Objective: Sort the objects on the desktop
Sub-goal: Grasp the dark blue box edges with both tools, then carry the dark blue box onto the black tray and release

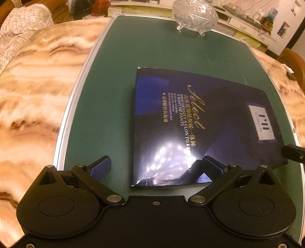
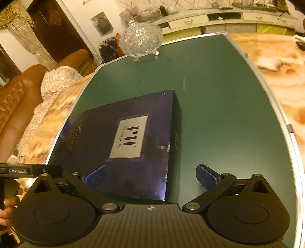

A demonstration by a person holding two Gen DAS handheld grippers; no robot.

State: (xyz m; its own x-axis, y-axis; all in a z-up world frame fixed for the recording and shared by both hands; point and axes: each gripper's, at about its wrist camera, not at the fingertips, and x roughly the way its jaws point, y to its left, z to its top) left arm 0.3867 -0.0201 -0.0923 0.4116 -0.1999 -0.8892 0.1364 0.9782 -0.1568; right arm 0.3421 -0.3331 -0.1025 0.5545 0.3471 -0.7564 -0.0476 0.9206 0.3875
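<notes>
A flat dark blue box (image 1: 200, 124) with gold lettering and a white label lies on the green board (image 1: 114, 95). My left gripper (image 1: 156, 167) is open at the box's near left corner, with one pad over the box and the other over the board. My right gripper (image 2: 150, 176) is open at the box's (image 2: 133, 143) near right corner, straddling its edge. A lidded cut-glass bowl (image 1: 194, 15) stands at the board's far edge; it also shows in the right wrist view (image 2: 141, 40). The right gripper's tip (image 1: 293, 152) shows at the left wrist view's right edge.
The green board (image 2: 219, 114) has a metal frame and lies on a marble-patterned table (image 1: 38, 95). A brown leather sofa (image 2: 17, 106) with a white throw stands to the left. A low white cabinet (image 2: 219, 19) runs behind the table.
</notes>
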